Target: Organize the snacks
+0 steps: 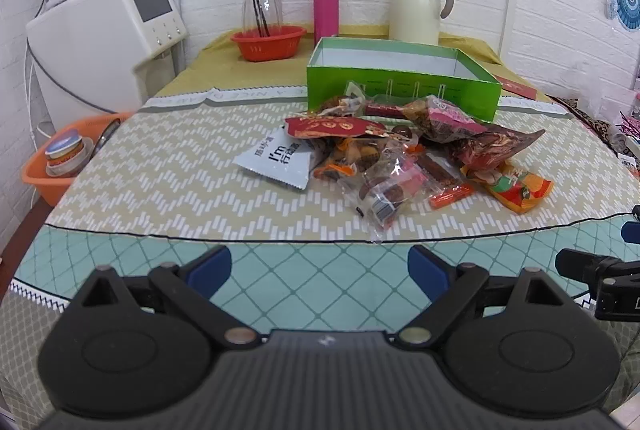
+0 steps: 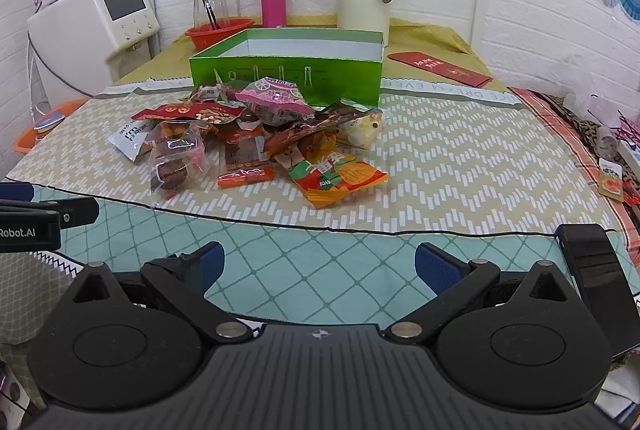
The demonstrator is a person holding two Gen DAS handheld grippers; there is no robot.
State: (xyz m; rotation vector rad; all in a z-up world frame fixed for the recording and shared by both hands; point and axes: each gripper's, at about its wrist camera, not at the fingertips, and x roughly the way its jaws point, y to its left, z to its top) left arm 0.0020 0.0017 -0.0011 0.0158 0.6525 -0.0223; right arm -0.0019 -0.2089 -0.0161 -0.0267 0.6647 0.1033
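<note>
Both my tongs spread wide, nothing between the pads: left tongs (image 1: 320, 270) and right tongs (image 2: 320, 268) hang over the near teal edge of the bench (image 2: 460, 158), angled down toward it, well short of the snacks. Snack pile (image 2: 256, 138) sits mid-bench on the zigzag cloth, loose wrapped packets overlapping. Orange-green packet (image 2: 340, 178) lies at the pile's near right side, grey-white sachet (image 1: 280, 160) at its left edge, small red stick (image 2: 245, 176) at the front. Green box (image 2: 286, 74) stands open just behind the pile, top-most packets touching or nearly touching its front wall; inside looks white, contents not visible from here. Behind the box: pink bottle (image 1: 326, 8), cream thermos jug (image 1: 418, 4), red bowl (image 1: 268, 42) with a glass jar and dark sticks in it. Red envelope (image 2: 440, 68) lies flat right of the box. White appliance (image 1: 108, 26) stands left of the bench.
</note>
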